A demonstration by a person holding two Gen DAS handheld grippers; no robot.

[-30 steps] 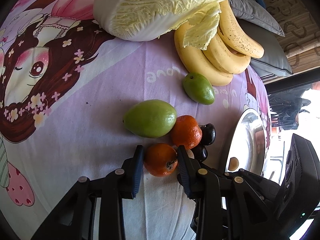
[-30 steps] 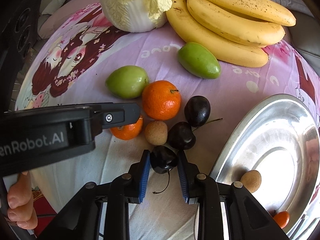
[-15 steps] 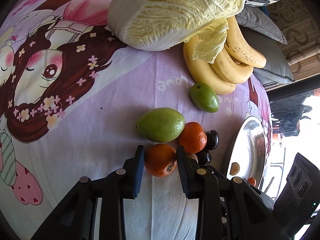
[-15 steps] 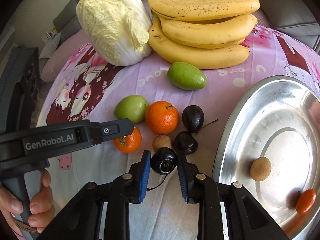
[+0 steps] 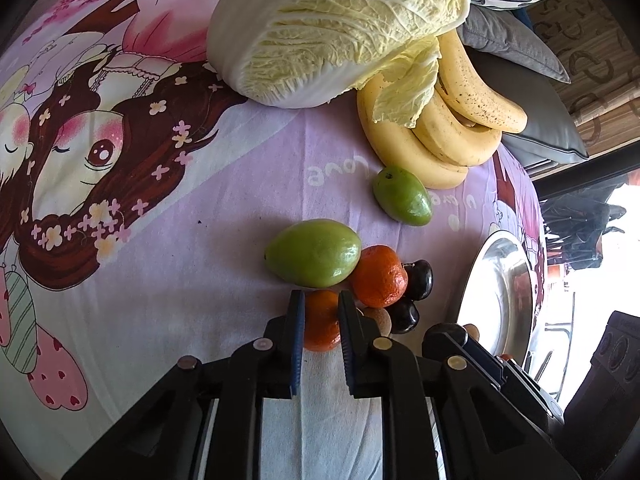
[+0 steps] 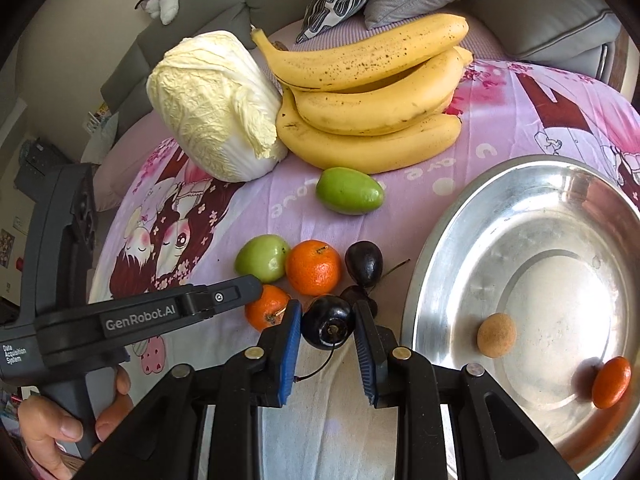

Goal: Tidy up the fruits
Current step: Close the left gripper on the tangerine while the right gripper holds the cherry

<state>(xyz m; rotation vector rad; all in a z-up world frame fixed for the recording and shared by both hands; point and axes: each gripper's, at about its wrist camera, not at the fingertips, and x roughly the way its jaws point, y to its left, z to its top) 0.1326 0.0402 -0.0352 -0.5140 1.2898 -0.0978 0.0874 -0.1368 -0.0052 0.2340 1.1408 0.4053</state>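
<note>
Since the earlier frame, the left gripper (image 5: 320,320) has narrowed its jaws, which now pinch a small orange (image 5: 320,322) that lies on the printed cloth (image 5: 208,240) below a green fruit (image 5: 314,252). Over the same interval the right gripper (image 6: 327,326) has risen with a dark plum (image 6: 327,322) pinched between its jaws; the plum's stem hangs down below it. More of the steel tray (image 6: 440,240) now shows in the right wrist view, with a brown round fruit (image 6: 496,335) and a small orange fruit (image 6: 611,382) inside it.

Around the held pieces, a larger orange (image 6: 314,267), a second dark plum (image 6: 364,263) and another green fruit (image 6: 349,191) rest on the cloth. A third plum is partly hidden behind the right jaws. Bananas (image 6: 372,92) and a cabbage (image 6: 212,108) sit at the far side, touching each other. A person's hand (image 6: 60,428) grips the left gripper's handle at the lower left. Both held fruits are outside the tray.
</note>
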